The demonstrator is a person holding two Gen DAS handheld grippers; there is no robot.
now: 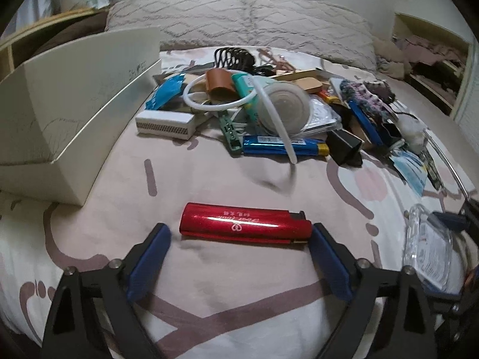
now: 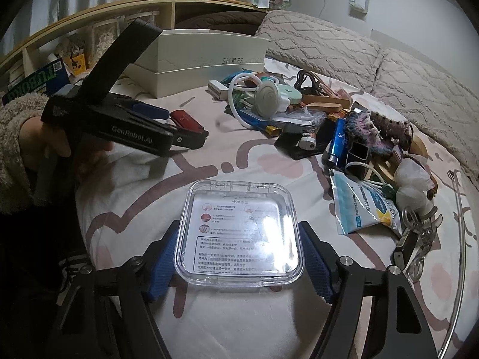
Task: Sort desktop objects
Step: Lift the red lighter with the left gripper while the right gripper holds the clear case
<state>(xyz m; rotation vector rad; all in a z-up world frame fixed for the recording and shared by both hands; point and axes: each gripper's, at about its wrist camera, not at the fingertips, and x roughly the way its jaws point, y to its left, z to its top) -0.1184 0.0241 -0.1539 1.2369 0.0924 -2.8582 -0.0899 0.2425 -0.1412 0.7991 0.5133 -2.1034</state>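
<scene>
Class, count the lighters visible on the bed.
3: a red lighter between the left tool's fingers, a blue lighter at the pile's near edge, another blue one beside the knitted piece. Others may be buried.

Red lighter [image 1: 245, 224]: glossy metallic red, pale lettering. Blue lighter [image 1: 284, 146]: metallic blue, gold end. Bed sheet [image 1: 227, 293]: white with mauve line figures and pink patches. Shoe box [image 2: 209, 59]: cream, grey lettering. Clear case [image 2: 239, 236]: transparent, white printed insert. Pillows [image 1: 209, 21]: beige, raised zigzag pattern. Tongs pads [image 1: 149, 260]: blue on black arms.
</scene>
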